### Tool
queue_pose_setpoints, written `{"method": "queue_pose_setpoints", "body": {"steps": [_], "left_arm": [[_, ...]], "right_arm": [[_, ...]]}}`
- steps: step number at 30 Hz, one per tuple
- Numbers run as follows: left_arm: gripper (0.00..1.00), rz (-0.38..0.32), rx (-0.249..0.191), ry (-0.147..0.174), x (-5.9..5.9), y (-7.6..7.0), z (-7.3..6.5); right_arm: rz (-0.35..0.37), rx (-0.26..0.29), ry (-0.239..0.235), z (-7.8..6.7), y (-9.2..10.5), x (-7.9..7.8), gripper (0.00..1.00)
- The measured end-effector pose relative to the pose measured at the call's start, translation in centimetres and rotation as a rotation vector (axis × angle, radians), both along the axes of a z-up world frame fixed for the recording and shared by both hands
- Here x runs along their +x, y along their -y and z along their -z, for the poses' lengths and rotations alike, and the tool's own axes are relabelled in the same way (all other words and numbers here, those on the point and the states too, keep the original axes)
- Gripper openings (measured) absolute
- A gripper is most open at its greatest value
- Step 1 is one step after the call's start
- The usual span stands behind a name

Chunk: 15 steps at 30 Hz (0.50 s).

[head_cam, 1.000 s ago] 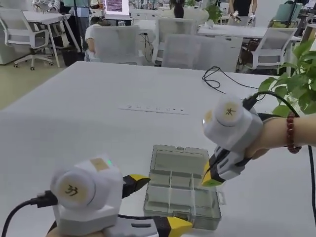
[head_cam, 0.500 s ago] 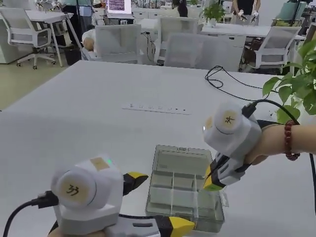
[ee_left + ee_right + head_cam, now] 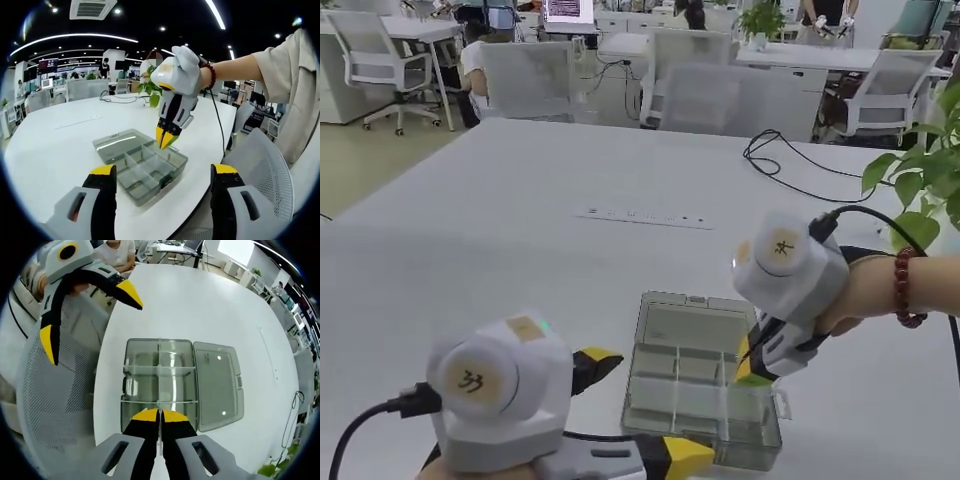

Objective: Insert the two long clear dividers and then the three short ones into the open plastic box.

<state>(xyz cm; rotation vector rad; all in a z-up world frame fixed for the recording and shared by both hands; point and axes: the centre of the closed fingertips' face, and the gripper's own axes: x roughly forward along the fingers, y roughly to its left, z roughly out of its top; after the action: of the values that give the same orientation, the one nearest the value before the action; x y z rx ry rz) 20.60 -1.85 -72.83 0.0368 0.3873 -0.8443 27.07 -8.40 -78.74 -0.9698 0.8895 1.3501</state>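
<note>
The right gripper (image 3: 160,415) is pressing its yellow-tipped jaws together at the near wall of the clear grey plastic divided box (image 3: 125,365). The left gripper (image 3: 89,319) is hanging beyond the box's far-left corner, jaws spread.

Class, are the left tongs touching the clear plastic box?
Apart. In the right gripper view, bare white table shows between the yellow tips of the left tongs and the clear plastic box.

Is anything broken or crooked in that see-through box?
Nothing looks broken or crooked. The clear box sits flat on the table, its lid lies open, and the dividers inside stand straight in a neat grid.
</note>
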Motion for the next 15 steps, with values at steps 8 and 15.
{"method": "queue_pose_setpoints", "body": {"steps": [8, 15], "left_arm": [[0.77, -0.001, 0.001, 0.000, 0.06, -0.17, -0.01], [0.76, 0.002, 0.003, -0.002, 0.05, -0.20, 0.05]], "right_arm": [[0.018, -0.003, -0.016, 0.13, 0.20, 0.25, 0.02], [0.022, 0.000, -0.015, 0.06, 0.29, 0.19, 0.02]]}}
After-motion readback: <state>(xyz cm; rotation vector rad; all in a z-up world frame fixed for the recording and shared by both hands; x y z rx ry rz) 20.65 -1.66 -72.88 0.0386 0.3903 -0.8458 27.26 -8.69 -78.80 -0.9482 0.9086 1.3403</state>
